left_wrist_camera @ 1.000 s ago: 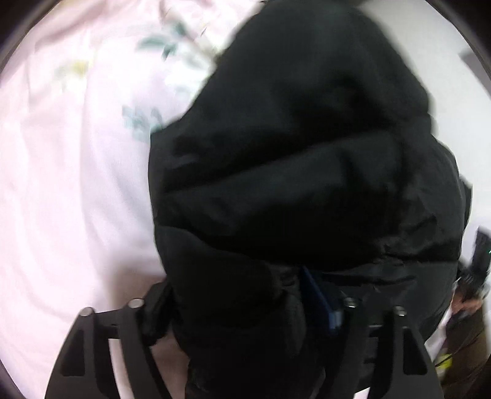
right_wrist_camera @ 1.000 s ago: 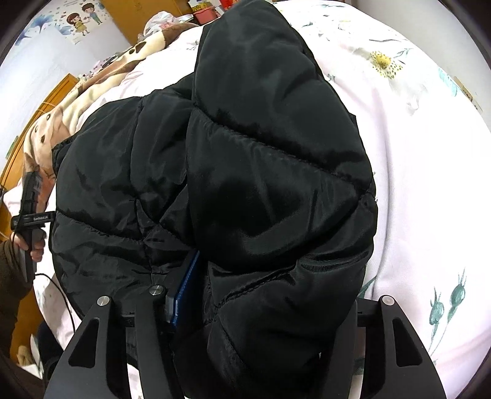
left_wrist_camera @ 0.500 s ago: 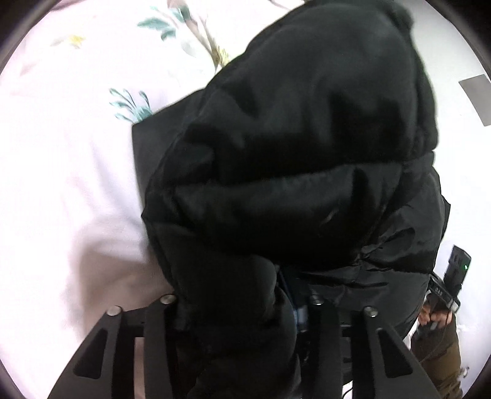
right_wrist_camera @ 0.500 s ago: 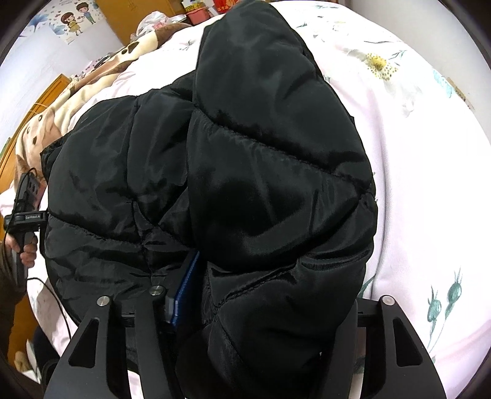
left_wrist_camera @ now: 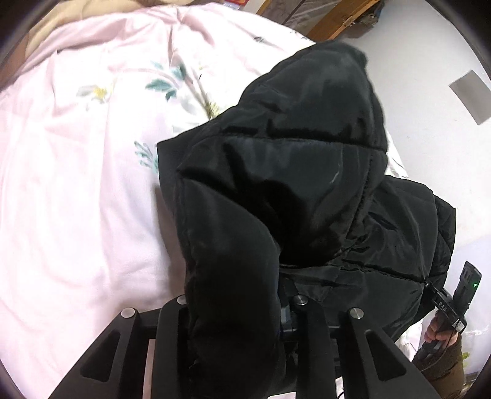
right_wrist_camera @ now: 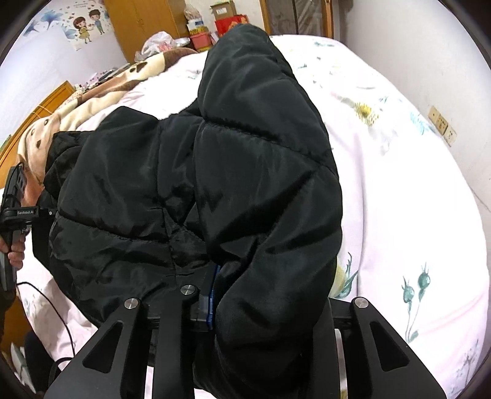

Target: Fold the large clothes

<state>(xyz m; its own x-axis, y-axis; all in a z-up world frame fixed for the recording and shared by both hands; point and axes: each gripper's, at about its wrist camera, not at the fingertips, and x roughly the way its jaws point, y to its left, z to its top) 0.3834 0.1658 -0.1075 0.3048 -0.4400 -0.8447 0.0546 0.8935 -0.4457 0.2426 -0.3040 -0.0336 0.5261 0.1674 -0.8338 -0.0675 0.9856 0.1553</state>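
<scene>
A black quilted puffer jacket lies bunched on a pink floral bedspread. My left gripper is shut on a thick fold of the jacket, which hides its fingertips. In the right wrist view the same jacket spreads across the bedspread, and my right gripper is shut on another thick fold at the jacket's near edge. Each gripper shows at the edge of the other's view: the right one in the left wrist view, the left one in the right wrist view.
A brown patterned blanket lies at the far end of the bed. Wooden furniture and boxes stand behind it. A white wall with sockets runs along the right side of the bed. A cable hangs at the left.
Both grippers have lifted and tilted back with the jacket still gripped. More of the bedspread and room now shows beyond the jacket. The grips have not changed.
</scene>
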